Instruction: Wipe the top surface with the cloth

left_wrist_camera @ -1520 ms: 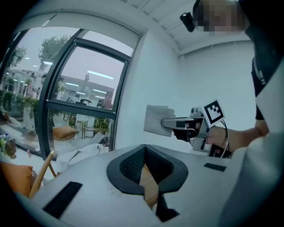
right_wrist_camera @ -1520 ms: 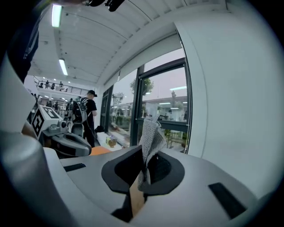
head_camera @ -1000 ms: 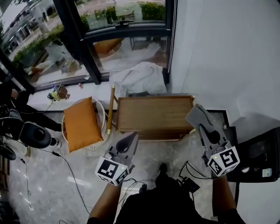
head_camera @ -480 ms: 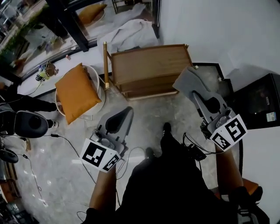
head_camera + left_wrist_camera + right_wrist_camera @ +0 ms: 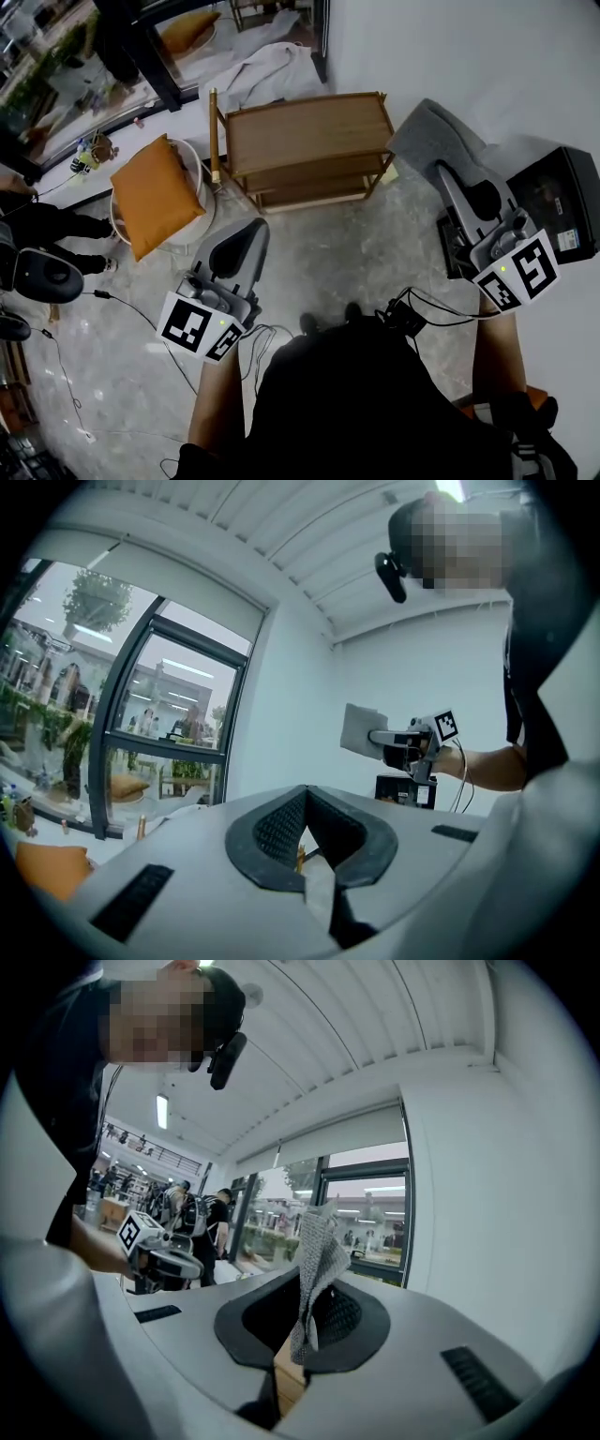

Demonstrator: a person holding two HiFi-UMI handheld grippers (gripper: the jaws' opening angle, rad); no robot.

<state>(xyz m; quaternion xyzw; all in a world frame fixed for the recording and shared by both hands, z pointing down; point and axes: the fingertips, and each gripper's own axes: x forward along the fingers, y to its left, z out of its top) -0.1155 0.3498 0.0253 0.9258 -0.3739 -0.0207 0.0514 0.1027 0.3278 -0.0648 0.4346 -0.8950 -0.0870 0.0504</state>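
Draping cloth [image 5: 320, 1246] hides right claw [image 5: 457, 178] tips.

Buried under the grey cloth [image 5: 429, 139] in the head view: the tips of the right gripper [image 5: 305, 1327]. Lost between those jaws: the cloth's lower end. Cut by the frame edge just right of that gripper: a black box [image 5: 562, 211]. Glimpsed through the left gripper [image 5: 305, 796]: a wooden sliver [image 5: 298, 857], too small to name.

- The shelf unit [image 5: 309, 141] stands on the floor [image 5: 375, 248] by the wall [image 5: 469, 56].
- A cushion [image 5: 153, 195] lies on a chair [image 5: 202, 178] left of it.
- A box [image 5: 562, 202] sits to its right, and a sheet [image 5: 267, 70] lies behind it.
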